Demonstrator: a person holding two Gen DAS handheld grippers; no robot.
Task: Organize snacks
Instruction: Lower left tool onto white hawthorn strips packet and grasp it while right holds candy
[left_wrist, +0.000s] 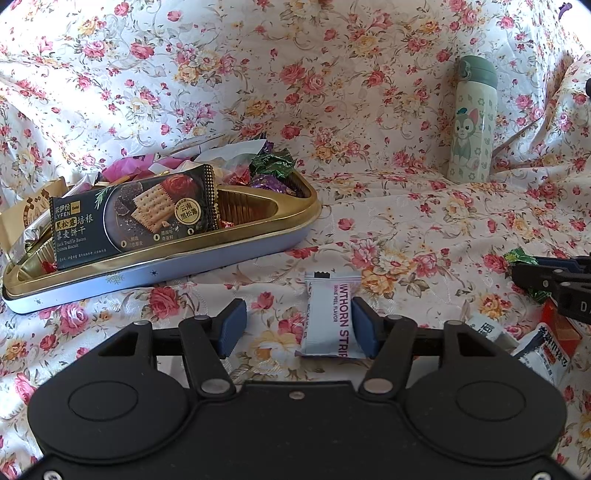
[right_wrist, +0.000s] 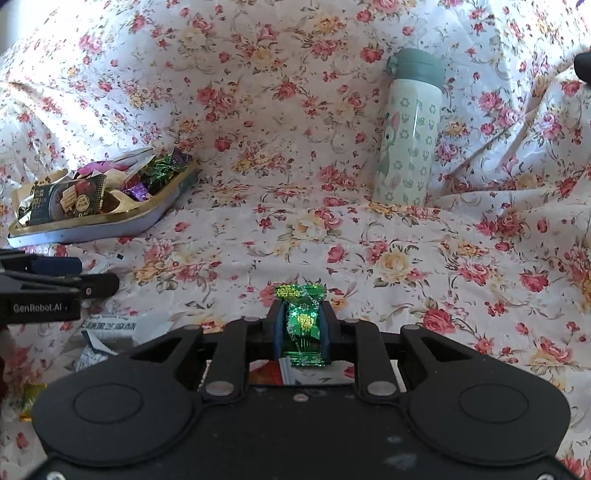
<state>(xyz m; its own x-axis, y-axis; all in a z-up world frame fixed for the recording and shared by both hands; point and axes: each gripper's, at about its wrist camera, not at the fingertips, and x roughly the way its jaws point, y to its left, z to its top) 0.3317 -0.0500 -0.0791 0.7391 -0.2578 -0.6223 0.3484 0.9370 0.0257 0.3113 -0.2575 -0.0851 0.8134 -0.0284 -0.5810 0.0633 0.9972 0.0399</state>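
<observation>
My left gripper (left_wrist: 299, 328) is open over the floral cloth. A white hawthorn strip packet (left_wrist: 328, 314) lies between its fingers, against the right pad. A gold-rimmed tin (left_wrist: 207, 251) filled with snacks, with a black biscuit packet (left_wrist: 133, 218) on top, sits at the left; it also shows in the right wrist view (right_wrist: 122, 218). My right gripper (right_wrist: 301, 328) is shut on a green foil candy (right_wrist: 301, 321), held above the cloth. The right gripper shows at the right edge of the left wrist view (left_wrist: 554, 284).
A pale green cat-print bottle (left_wrist: 472, 122) stands upright at the back right, also in the right wrist view (right_wrist: 410, 129). Several loose packets (left_wrist: 546, 347) lie on the cloth at the right. The left gripper's body (right_wrist: 48, 291) reaches in from the left. The cloth is wrinkled.
</observation>
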